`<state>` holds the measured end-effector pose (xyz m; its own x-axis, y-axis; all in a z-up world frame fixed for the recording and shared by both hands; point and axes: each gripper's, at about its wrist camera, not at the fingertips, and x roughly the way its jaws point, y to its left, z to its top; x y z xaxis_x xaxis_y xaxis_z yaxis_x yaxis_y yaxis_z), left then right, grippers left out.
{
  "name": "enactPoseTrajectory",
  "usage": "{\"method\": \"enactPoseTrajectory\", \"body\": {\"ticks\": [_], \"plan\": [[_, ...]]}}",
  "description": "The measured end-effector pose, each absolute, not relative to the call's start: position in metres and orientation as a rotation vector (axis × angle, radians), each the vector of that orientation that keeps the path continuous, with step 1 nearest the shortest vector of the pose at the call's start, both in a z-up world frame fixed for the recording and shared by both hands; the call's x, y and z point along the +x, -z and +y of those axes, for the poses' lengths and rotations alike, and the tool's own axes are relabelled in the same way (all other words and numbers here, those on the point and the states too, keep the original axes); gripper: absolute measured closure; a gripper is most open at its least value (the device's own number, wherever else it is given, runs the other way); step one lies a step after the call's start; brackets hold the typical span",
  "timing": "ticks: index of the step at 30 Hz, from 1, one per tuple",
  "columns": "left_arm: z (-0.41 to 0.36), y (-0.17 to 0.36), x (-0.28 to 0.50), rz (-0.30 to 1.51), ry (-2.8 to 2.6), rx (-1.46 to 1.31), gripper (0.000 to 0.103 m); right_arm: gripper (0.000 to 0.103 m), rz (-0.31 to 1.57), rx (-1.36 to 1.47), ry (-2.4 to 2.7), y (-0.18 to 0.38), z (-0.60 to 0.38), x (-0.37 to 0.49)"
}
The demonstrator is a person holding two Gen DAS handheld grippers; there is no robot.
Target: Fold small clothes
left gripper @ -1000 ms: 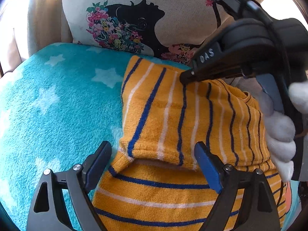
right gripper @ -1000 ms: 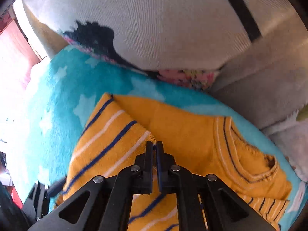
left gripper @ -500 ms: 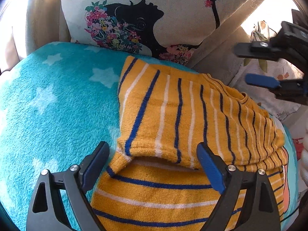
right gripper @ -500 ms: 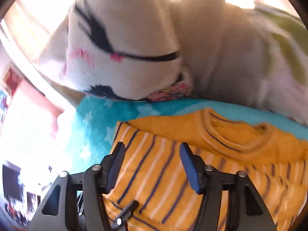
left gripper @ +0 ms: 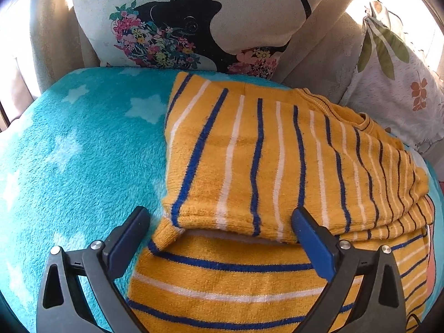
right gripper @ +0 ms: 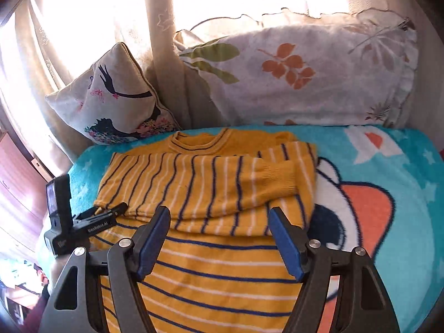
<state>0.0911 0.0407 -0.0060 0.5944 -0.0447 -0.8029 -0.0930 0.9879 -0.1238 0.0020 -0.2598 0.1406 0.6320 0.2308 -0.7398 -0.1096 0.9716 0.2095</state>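
Note:
A small yellow sweater (right gripper: 211,194) with blue and white stripes lies flat on a turquoise star blanket (left gripper: 69,152), both sleeves folded across its chest; it also shows in the left wrist view (left gripper: 263,161). My left gripper (left gripper: 219,227) is open and empty, low over the sweater's left side at the folded sleeve's edge. It shows in the right wrist view (right gripper: 111,212) at the sweater's left edge. My right gripper (right gripper: 219,227) is open and empty, held above the sweater's lower body.
A cream cushion with a black silhouette print (left gripper: 188,25) and a leaf-print pillow (right gripper: 299,75) lean against curtains (right gripper: 161,27) at the back. The blanket's cartoon print (right gripper: 369,202) lies right of the sweater.
My right gripper let go of the sleeve, opened, and pulled back and up from the sweater. The sleeve now lies folded across the chest. The left gripper stayed put.

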Motion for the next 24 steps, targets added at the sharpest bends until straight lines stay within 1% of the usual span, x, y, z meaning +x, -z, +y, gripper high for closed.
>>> {"method": "enactPoseTrajectory", "body": {"ticks": [4,9,11,12,13,16,18,19,20,24], "plan": [[0.041,0.007,0.091,0.937,-0.034,-0.152,0.000,0.025,0.809,0.069,-0.127,-0.158,-0.287,-0.042],[0.040,0.004,0.089,0.934,-0.043,-0.137,0.000,0.021,0.764,-0.060,-0.028,-0.181,-0.322,-0.097],[0.040,-0.004,0.079,0.919,-0.056,-0.105,0.003,0.021,0.752,-0.100,0.023,-0.188,-0.337,-0.119],[0.041,-0.011,0.071,0.903,-0.063,-0.093,0.005,0.021,0.743,-0.107,0.046,-0.192,-0.346,-0.131],[0.042,-0.017,0.062,0.885,-0.066,-0.087,0.006,0.021,0.732,-0.107,0.066,-0.193,-0.353,-0.142],[0.048,-0.041,0.031,0.831,-0.072,-0.082,0.006,0.017,0.672,-0.090,0.119,-0.194,-0.369,-0.168],[0.052,-0.055,0.009,0.795,-0.082,-0.075,0.006,0.016,0.605,-0.043,0.132,-0.191,-0.378,-0.182],[0.053,-0.062,-0.001,0.780,-0.091,-0.067,0.006,0.014,0.584,-0.004,0.132,-0.188,-0.383,-0.185],[0.054,-0.067,-0.011,0.770,-0.099,-0.058,0.006,0.013,0.587,0.033,0.124,-0.185,-0.386,-0.186],[0.055,-0.081,-0.042,0.746,-0.127,-0.021,0.006,0.013,0.705,0.173,0.046,-0.162,-0.388,-0.173]]}}
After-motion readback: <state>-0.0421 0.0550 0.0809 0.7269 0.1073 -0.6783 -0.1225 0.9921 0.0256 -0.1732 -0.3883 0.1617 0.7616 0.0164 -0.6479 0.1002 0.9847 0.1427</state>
